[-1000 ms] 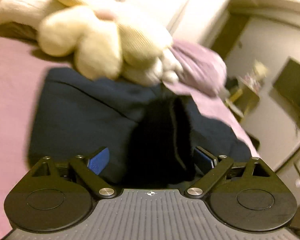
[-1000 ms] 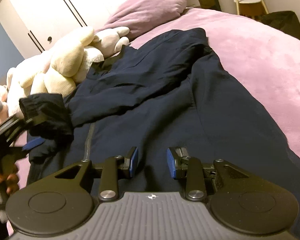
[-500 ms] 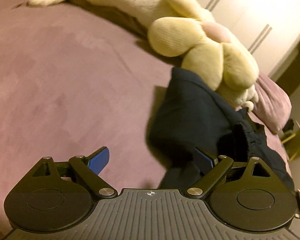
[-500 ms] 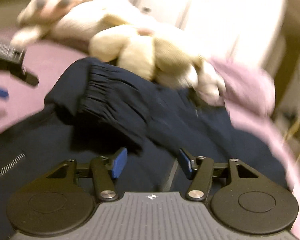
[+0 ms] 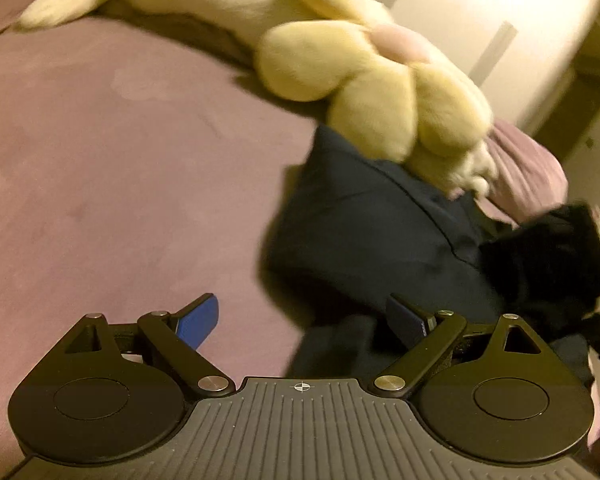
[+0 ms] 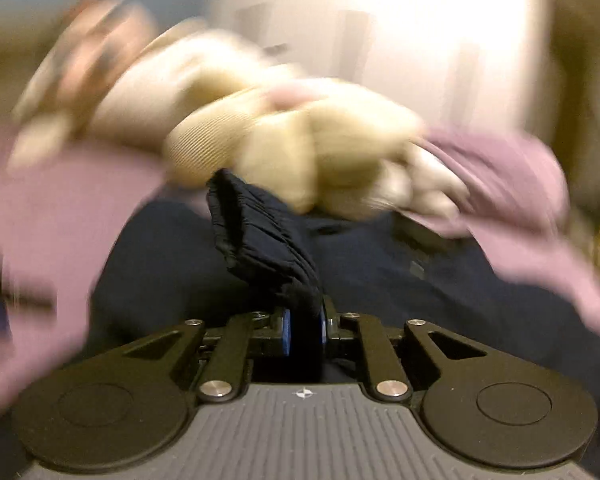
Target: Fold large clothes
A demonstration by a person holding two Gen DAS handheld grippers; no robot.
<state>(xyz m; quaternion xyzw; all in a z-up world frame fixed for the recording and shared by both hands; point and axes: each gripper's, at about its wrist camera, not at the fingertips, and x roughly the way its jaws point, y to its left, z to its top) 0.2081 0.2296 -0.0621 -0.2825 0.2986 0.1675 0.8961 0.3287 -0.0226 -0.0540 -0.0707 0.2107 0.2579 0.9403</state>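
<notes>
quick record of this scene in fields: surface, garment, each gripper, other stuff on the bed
surface: bed with a purple cover
garment: dark navy garment lying on the bed
left gripper: open, holds nothing
right gripper: jaws have just been closing, now shut on the elastic cuff of the garment
other: cream plush toy overlapping the garment's far edge; purple pillow behind it

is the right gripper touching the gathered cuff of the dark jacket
Touching. In the right wrist view the right gripper has just closed on the dark elastic cuff, whose end sits pinched between the blue pads.
</notes>
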